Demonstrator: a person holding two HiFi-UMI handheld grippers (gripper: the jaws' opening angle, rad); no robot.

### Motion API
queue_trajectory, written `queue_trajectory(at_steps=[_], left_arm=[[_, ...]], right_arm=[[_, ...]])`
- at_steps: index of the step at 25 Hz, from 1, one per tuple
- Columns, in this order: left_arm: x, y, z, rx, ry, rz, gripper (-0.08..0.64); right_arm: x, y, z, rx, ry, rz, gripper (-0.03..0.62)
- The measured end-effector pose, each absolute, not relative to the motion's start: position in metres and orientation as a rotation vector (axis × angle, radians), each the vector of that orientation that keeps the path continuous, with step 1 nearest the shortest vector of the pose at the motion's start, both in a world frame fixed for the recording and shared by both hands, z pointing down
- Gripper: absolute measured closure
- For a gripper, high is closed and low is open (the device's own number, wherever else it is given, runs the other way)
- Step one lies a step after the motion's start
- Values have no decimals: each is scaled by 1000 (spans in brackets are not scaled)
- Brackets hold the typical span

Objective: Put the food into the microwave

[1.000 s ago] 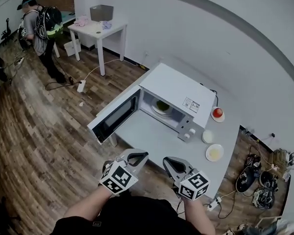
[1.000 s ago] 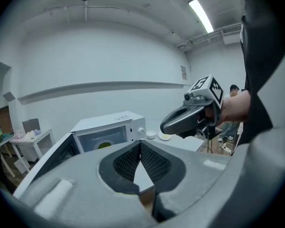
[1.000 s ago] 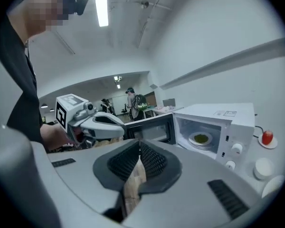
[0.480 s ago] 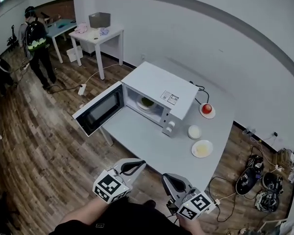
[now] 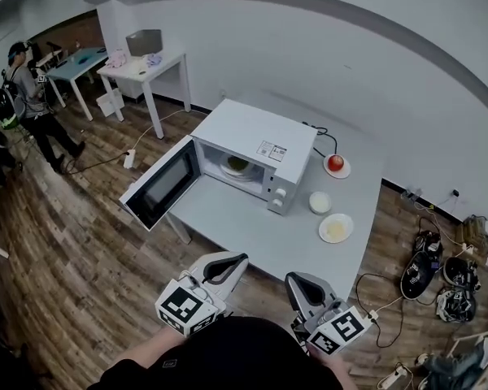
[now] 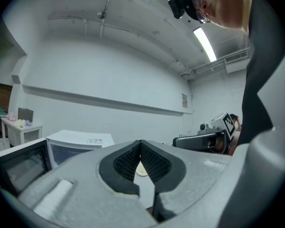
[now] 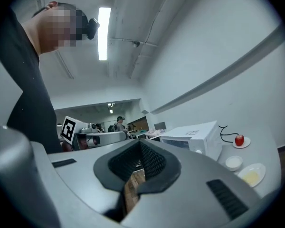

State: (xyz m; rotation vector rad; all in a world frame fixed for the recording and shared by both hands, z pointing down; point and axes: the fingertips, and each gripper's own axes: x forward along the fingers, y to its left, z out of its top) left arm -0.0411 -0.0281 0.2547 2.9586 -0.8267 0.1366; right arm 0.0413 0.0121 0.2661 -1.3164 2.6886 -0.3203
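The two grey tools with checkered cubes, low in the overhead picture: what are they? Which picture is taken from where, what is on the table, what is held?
They are two hand-held grippers, like tongs with two jaws. The left gripper and the right gripper are shut and hold nothing. The wide picture comes from a camera on the person's head; the other two come from a camera on each gripper, looking along its jaws. On the table stands a microwave with its door open and a plate of food inside. Beside it lie a red fruit on a saucer, a small white bowl and a plate with yellowish food.
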Motion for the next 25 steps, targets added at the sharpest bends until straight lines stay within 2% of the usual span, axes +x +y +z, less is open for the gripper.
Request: queue_trajectory(at_steps=[25], left_arm=[[-68,-36,260,2958,-839,108,551]], right_arm=[[14,5,284,-1373,2727,-368,578]])
